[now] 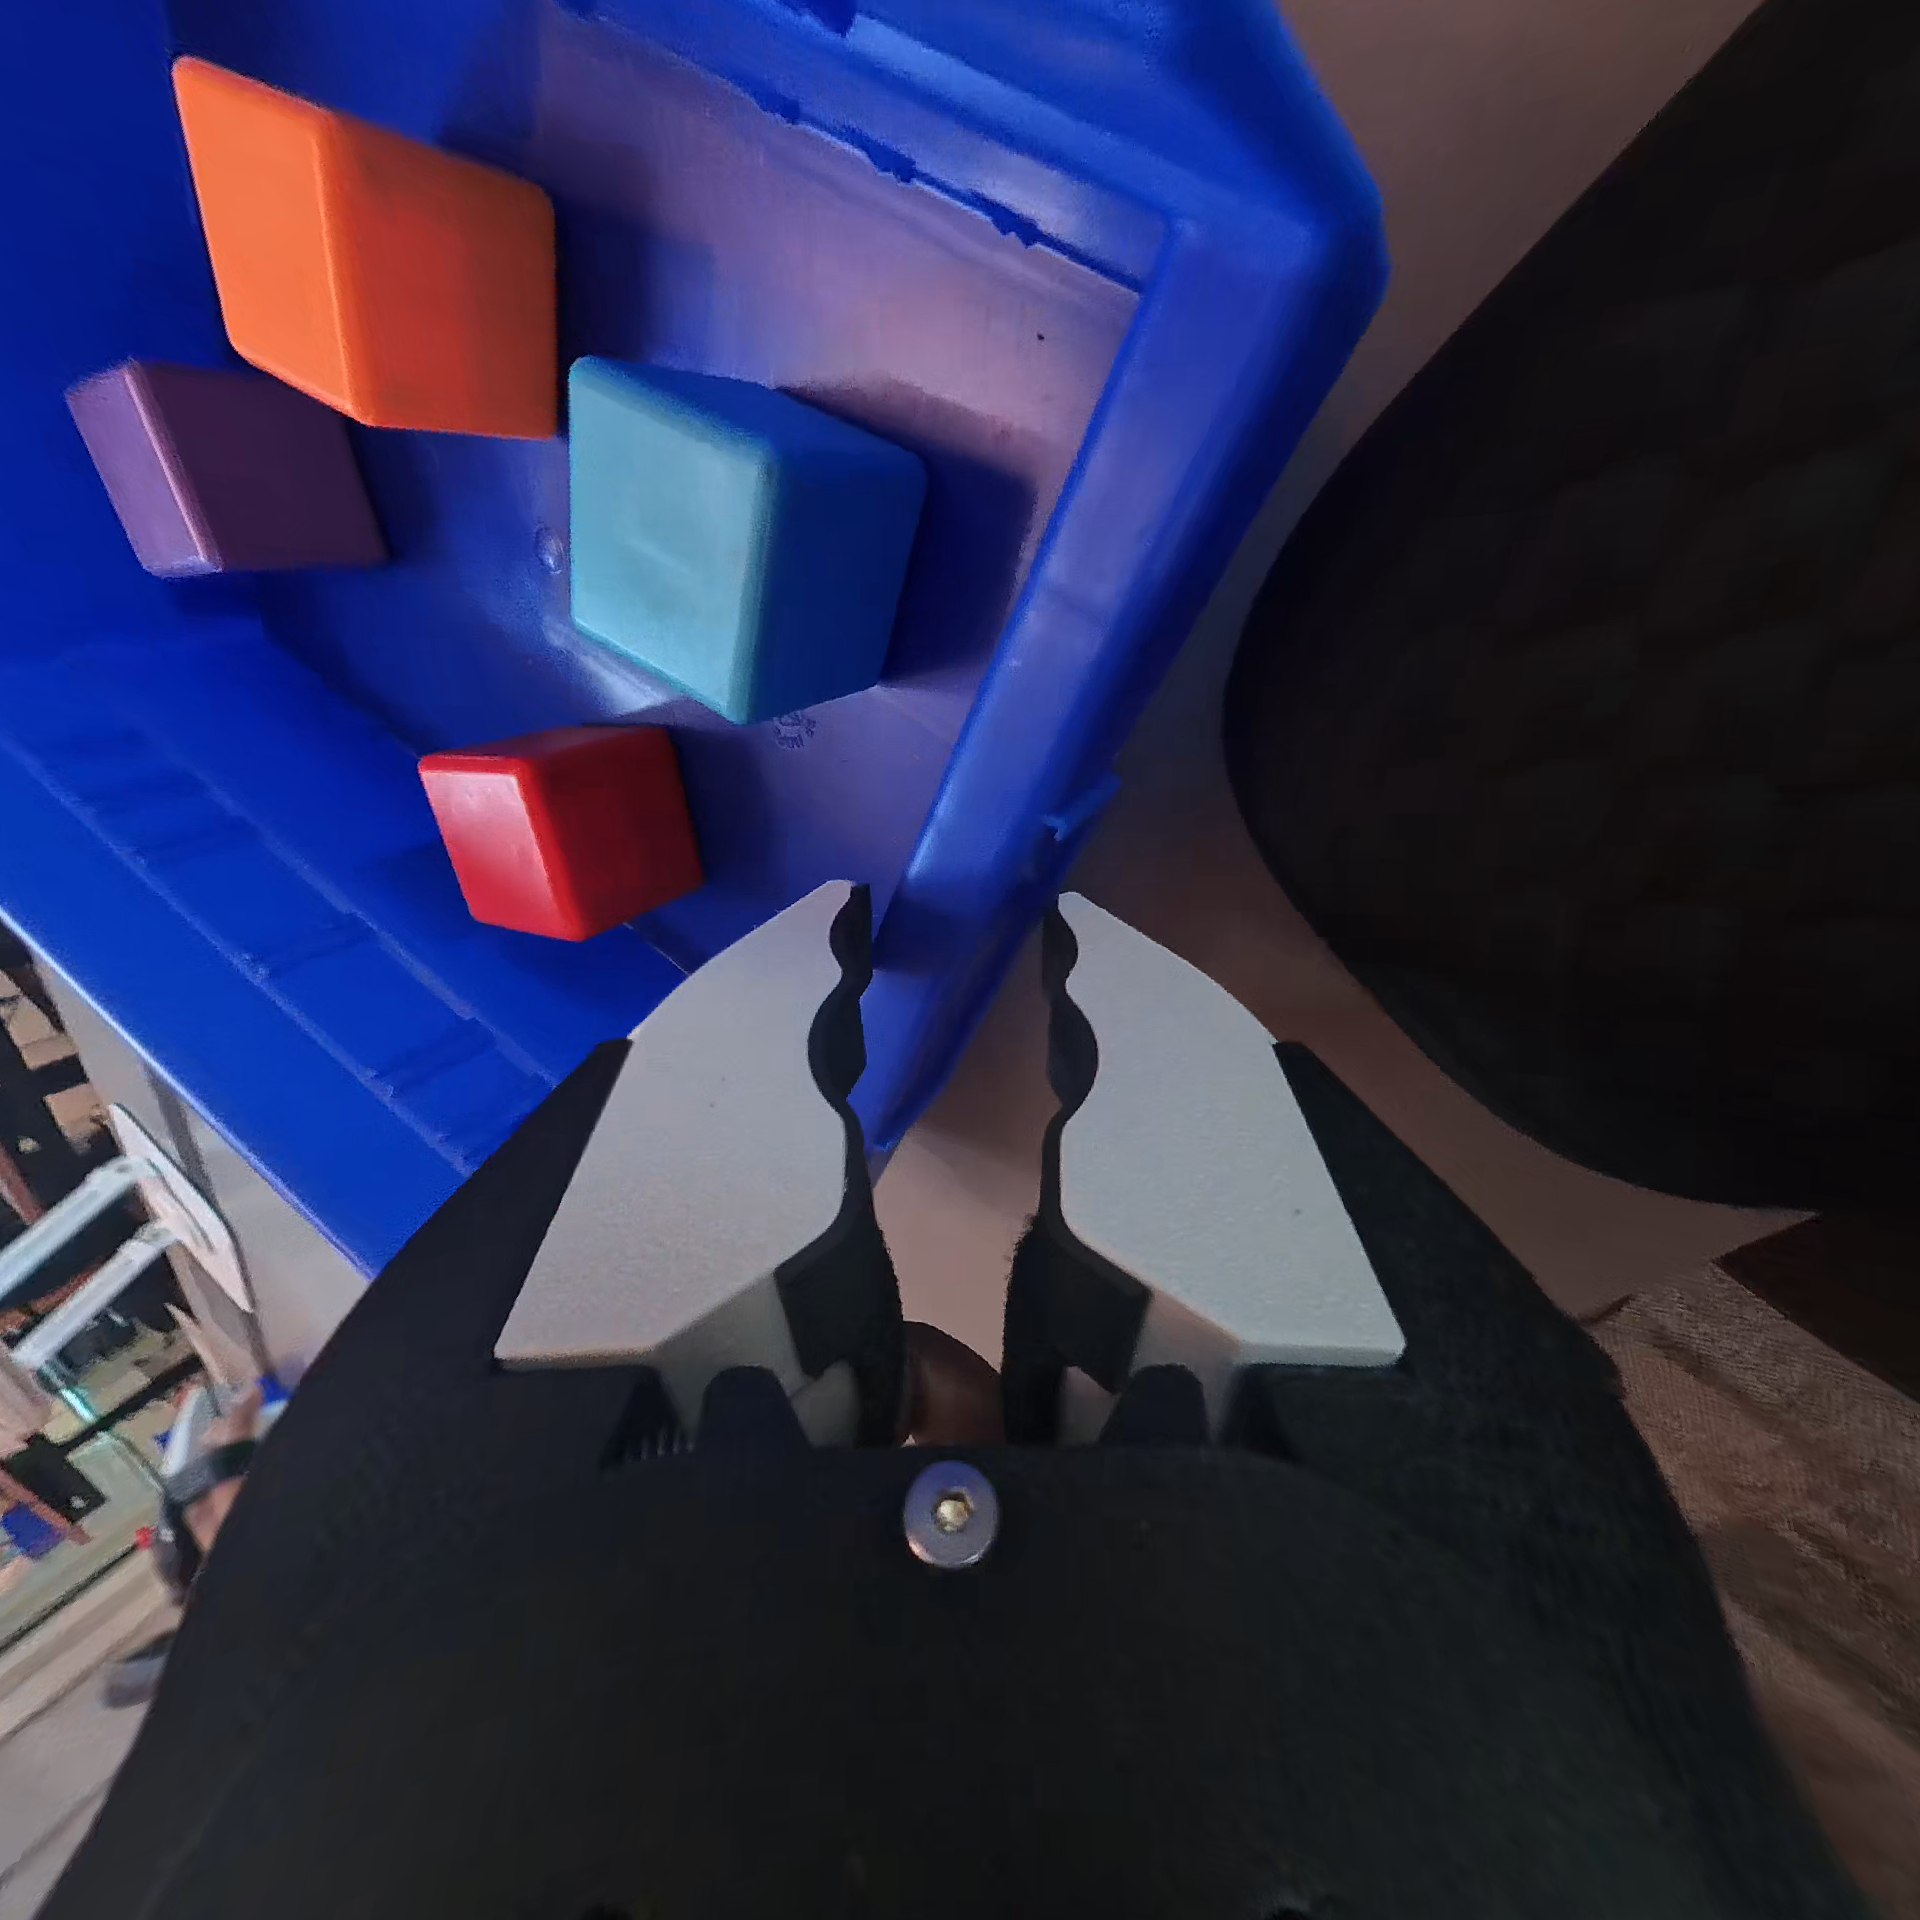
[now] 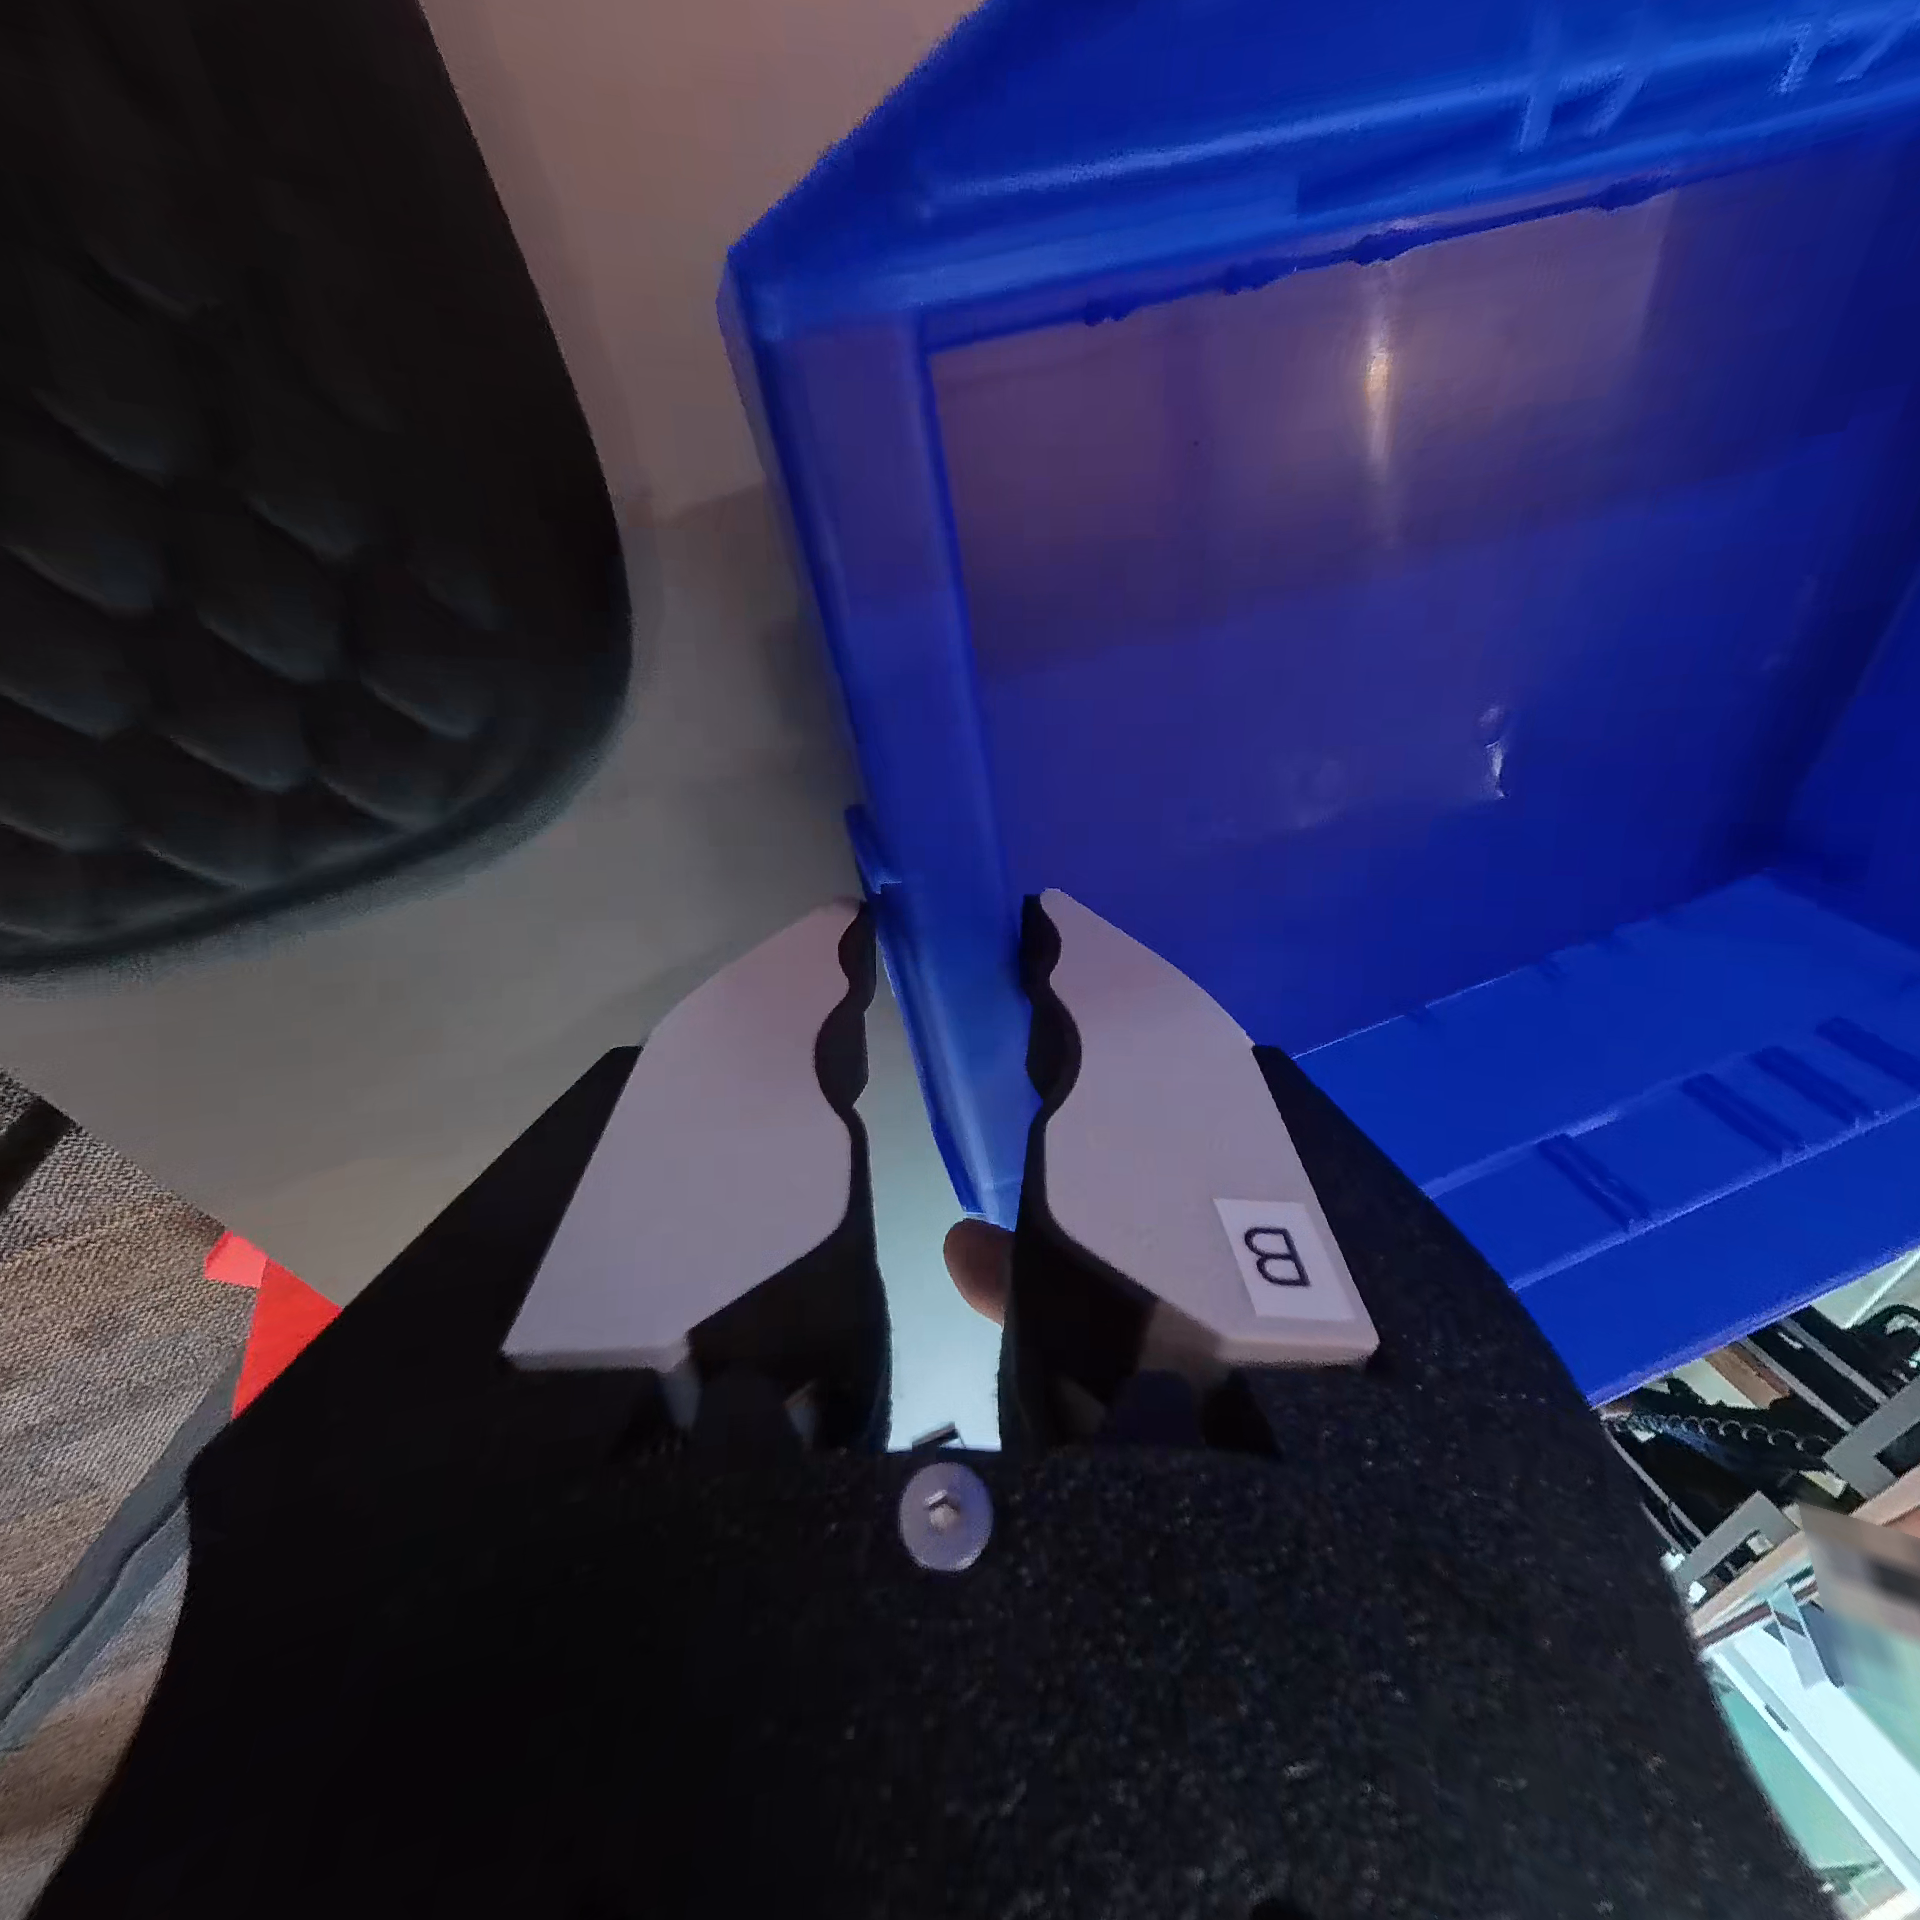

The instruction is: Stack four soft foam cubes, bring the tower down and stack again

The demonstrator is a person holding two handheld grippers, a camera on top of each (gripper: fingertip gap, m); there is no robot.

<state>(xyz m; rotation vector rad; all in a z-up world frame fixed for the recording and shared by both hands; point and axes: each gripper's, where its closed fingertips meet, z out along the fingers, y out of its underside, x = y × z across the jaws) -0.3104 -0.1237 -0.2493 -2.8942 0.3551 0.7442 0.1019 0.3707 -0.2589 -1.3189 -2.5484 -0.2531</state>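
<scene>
Four loose cubes, orange, purple, teal and red, lie in the bin; light and squashy, we judge, so we pinch flat faces gently. Both grippers, left and right, clench the bin's side walls.

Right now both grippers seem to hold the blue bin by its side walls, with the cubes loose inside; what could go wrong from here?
1. The blue bin looks tilted; the orange cube, purple cube, teal cube and red cube may slide or tumble.
2. The left gripper and right gripper each pinch only a thin wall edge, so the bin could slip or twist.
</scene>
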